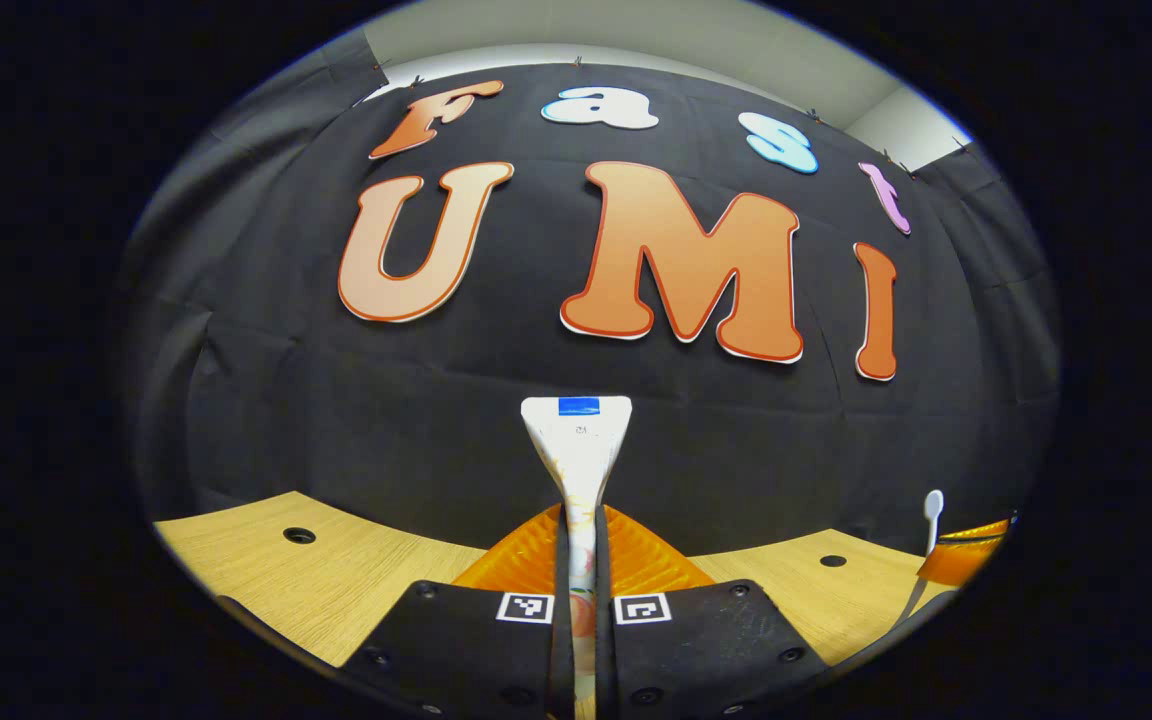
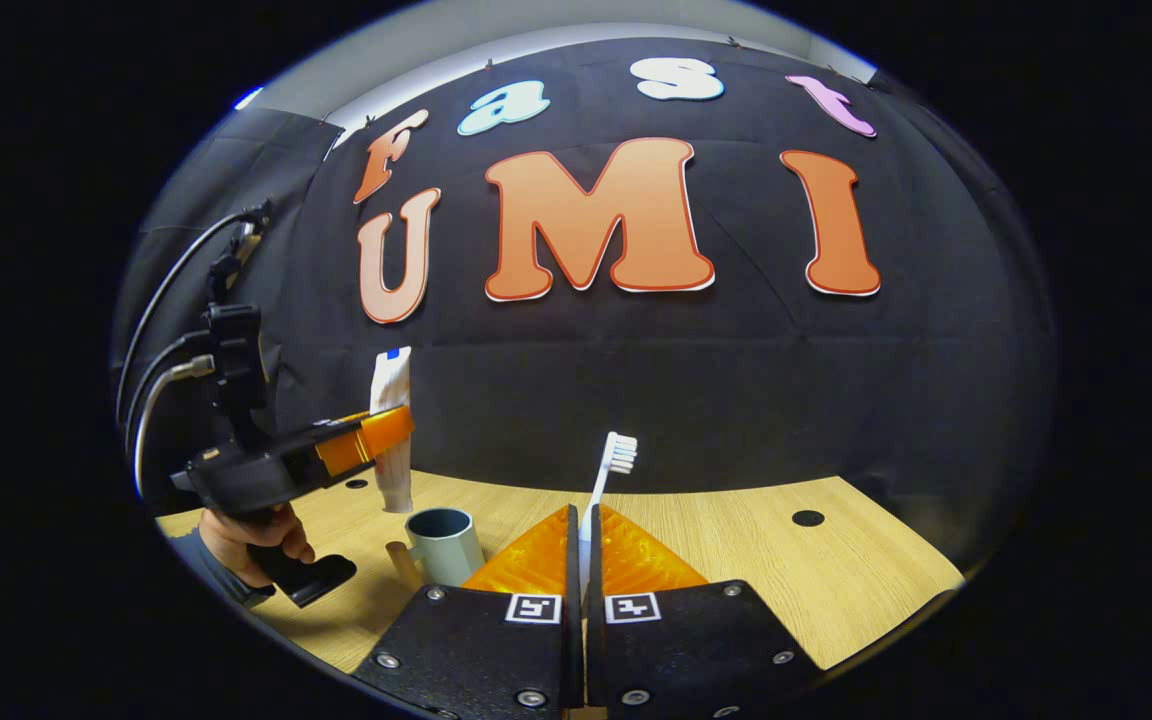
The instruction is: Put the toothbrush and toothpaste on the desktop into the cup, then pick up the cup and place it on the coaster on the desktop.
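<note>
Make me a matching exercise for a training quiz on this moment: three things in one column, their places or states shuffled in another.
Things:
1. toothpaste
2. toothbrush
3. cup

States:
A. standing on the desktop, holding nothing
B. upright, clamped in the left tool
C. upright, clamped in the right tool

Pairs: 1-B, 2-C, 3-A

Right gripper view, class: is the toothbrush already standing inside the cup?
No. The toothbrush is clamped upright between the right gripper's fingers, while the cup sits apart on the desktop.
</note>
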`<move>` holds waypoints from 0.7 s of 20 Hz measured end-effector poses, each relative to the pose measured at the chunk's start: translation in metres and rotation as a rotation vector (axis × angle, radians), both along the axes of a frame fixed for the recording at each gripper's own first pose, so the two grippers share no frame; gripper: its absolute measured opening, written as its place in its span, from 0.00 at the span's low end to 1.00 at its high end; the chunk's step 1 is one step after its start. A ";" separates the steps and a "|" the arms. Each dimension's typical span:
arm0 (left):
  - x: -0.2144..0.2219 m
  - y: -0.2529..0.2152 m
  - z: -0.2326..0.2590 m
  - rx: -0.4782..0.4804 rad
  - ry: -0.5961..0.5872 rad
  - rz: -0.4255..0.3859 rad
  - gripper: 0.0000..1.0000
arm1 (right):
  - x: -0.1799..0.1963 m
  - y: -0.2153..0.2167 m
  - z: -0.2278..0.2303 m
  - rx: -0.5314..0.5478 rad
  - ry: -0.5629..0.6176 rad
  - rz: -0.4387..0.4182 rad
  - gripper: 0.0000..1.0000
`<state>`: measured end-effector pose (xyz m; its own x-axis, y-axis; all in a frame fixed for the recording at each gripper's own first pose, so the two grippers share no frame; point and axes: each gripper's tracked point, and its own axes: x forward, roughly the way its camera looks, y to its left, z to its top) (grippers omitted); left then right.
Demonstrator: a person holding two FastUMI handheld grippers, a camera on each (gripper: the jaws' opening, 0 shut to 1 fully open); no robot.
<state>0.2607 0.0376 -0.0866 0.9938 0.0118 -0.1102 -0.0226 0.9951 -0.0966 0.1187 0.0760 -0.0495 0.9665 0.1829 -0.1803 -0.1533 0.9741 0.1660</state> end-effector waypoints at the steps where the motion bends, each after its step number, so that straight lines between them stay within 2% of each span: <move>1: 0.008 0.001 -0.012 -0.004 0.009 0.006 0.08 | 0.004 0.000 0.003 -0.001 -0.012 -0.003 0.02; 5: 0.020 0.016 -0.044 0.005 0.033 0.048 0.08 | 0.014 0.005 0.011 0.003 -0.044 0.007 0.02; 10: 0.022 0.018 -0.068 -0.014 0.069 0.048 0.08 | 0.027 0.014 0.036 0.007 -0.096 0.022 0.02; 14: 0.016 0.020 -0.089 -0.041 0.115 0.041 0.08 | 0.037 0.031 0.042 0.053 -0.095 0.063 0.01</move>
<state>0.2770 0.0573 -0.1760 0.9733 0.0448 -0.2250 -0.0761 0.9883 -0.1320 0.1553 0.1066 -0.0076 0.9650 0.2509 -0.0767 -0.2318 0.9522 0.1990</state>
